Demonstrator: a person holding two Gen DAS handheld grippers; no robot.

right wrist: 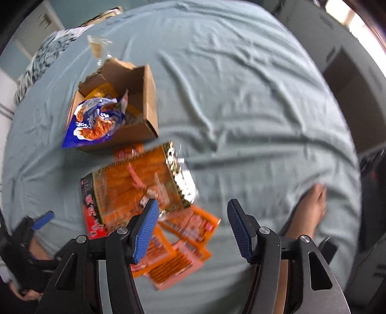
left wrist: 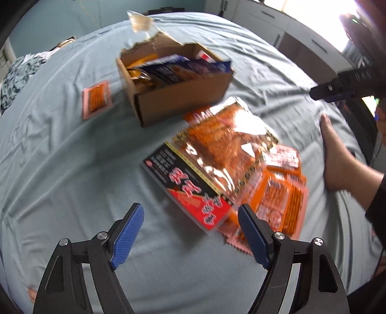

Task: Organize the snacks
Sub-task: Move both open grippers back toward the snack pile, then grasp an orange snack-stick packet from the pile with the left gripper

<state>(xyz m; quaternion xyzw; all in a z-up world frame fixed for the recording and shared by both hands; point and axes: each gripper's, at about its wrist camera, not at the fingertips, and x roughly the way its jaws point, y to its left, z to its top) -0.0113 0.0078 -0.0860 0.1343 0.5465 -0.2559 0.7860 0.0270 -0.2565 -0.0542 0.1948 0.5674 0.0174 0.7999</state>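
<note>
A cardboard box sits on the bed and holds a blue snack bag and orange packets; it also shows in the right wrist view, with the blue bag hanging over its near wall. In front of it lies a large orange and red snack pack on top of several small orange packets. One small pink-edged packet lies alone left of the box. My left gripper is open above the sheet, just before the big pack. My right gripper is open above the small packets.
A grey-blue bedsheet covers the bed. A bare foot rests on the right side. A patterned cloth lies at the far left. Cabinets stand beyond the bed. A clear wrapper lies behind the box.
</note>
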